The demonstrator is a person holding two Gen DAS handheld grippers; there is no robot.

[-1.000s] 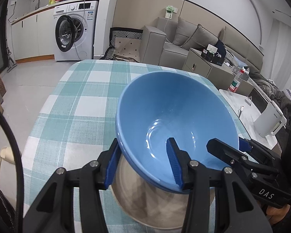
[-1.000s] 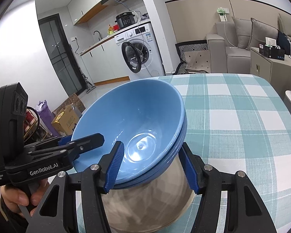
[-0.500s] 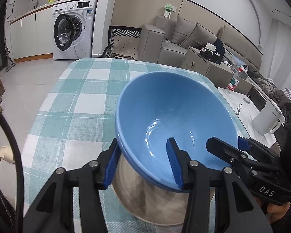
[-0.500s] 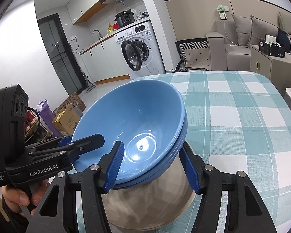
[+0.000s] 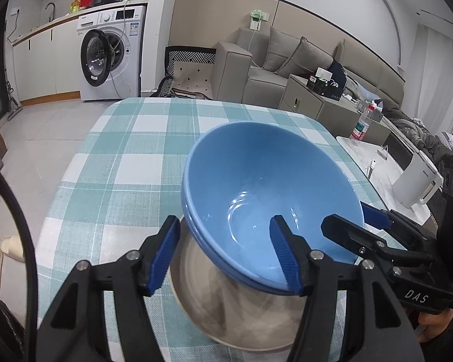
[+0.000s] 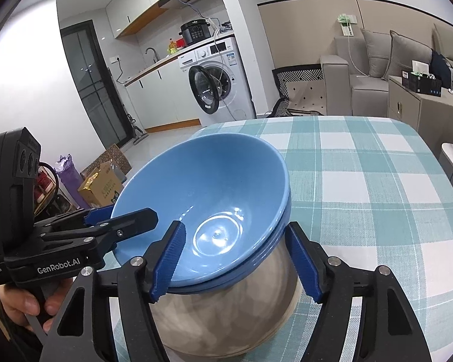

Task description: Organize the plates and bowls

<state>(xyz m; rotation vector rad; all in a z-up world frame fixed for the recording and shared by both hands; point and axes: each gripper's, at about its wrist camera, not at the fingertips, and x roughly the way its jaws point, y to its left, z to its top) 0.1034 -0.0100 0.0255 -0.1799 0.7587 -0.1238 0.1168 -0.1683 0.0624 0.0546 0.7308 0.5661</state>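
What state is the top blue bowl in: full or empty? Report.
Empty: the top blue bowl shows only bare glazed bottom with light glare.

1. The left gripper (image 5: 223,249) pointed down at a slant, its jaws opening, with the rim of the blue bowls (image 5: 256,187) between them.
2. Its left pad (image 5: 163,256) stood clear outside the bowls; its right pad (image 5: 284,253) sat inside, close to the wall.
3. The right gripper (image 6: 237,261) pointed down at a slant too, its jaws opening astride the opposite rim.
4. Its left pad (image 6: 169,259) lay inside the bowls, its right pad (image 6: 302,264) outside, apart from them.
5. A hand (image 6: 24,304) gripped the left gripper's handle; fingers (image 5: 435,327) of the other hand showed under the right gripper.
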